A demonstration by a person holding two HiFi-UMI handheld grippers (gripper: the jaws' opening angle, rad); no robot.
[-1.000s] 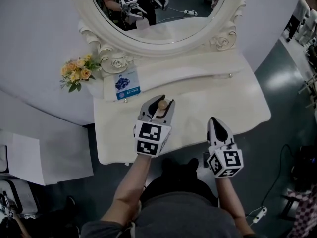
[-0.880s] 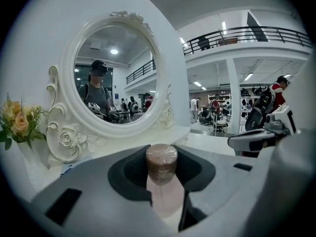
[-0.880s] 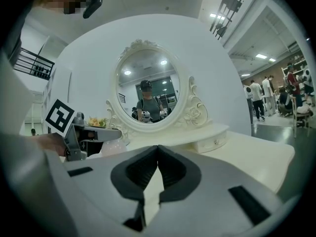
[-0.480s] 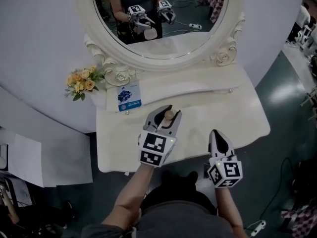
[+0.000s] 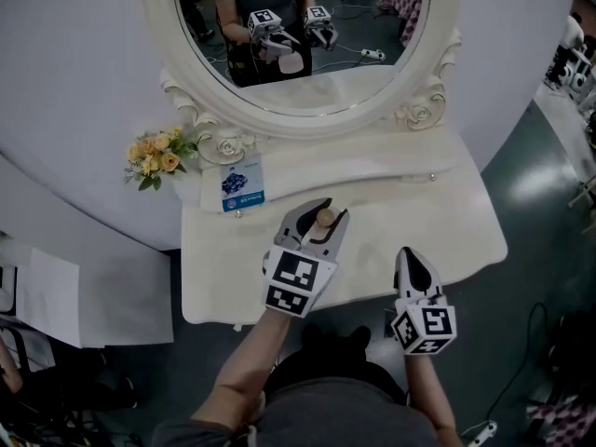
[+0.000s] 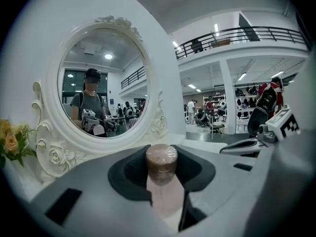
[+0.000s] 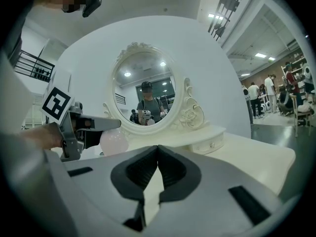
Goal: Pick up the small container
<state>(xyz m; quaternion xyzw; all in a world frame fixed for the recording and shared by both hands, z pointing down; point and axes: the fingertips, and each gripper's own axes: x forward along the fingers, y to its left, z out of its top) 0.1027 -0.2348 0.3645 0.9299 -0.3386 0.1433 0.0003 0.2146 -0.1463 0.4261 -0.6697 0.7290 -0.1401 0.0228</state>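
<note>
The left claw (image 5: 321, 212) and right claw (image 5: 407, 254) share one build — pale grey pointed jaws lined with black curved pads (image 7: 140, 171), and at the rear of each a white cube (image 5: 298, 282) printed with bold black square markers. The person wears a dark grey short-sleeved top (image 5: 345, 410)

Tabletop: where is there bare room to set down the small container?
The widest bare patch is the right half of the tabletop, between the right gripper, the drawer shelf and the right edge. A narrower strip lies left of the left gripper, in front of the card. The back-left corner, with card and flowers, is crowded.
</note>
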